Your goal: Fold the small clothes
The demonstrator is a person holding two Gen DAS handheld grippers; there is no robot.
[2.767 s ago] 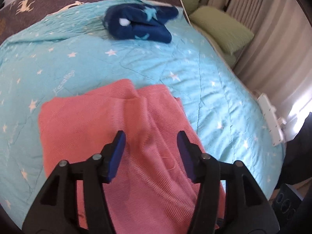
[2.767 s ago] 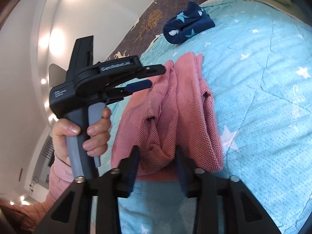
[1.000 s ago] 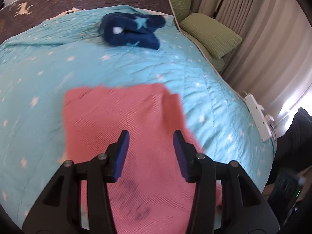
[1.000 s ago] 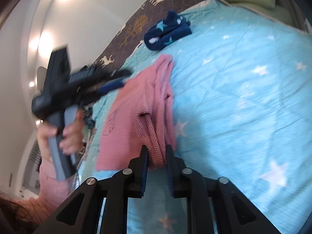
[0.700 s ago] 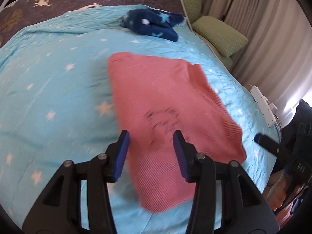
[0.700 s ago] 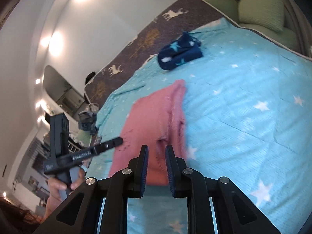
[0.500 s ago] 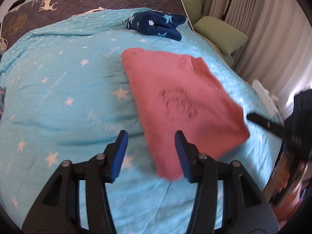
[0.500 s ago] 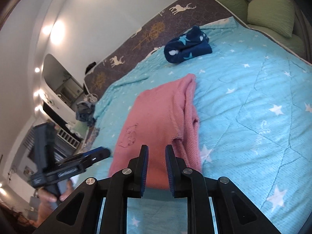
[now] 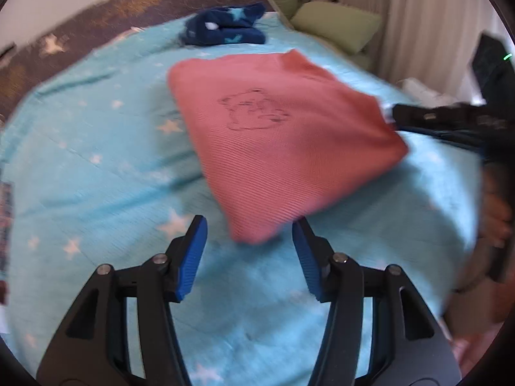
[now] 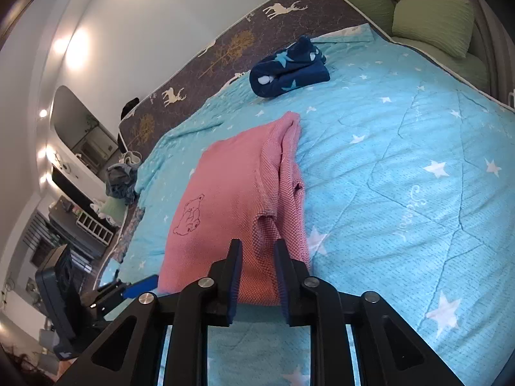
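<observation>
Left wrist: left gripper (image 9: 249, 251) spread and empty, jaws just opened wider, now off the pink top (image 9: 280, 141) and facing its near corner; top flat on the quilt (image 9: 80, 173), bear print up. Right wrist: right gripper (image 10: 257, 276) slightly parted, jaws just eased apart around the thick folded edge, no longer pinching — likely fold done, navy garment (image 10: 288, 70) next

I am in a home bedroom: a bed with a turquoise star-print quilt (image 10: 418, 167), green pillows (image 10: 434, 22), curtains (image 9: 418, 16) and a deer-patterned mattress (image 10: 257, 38).
</observation>
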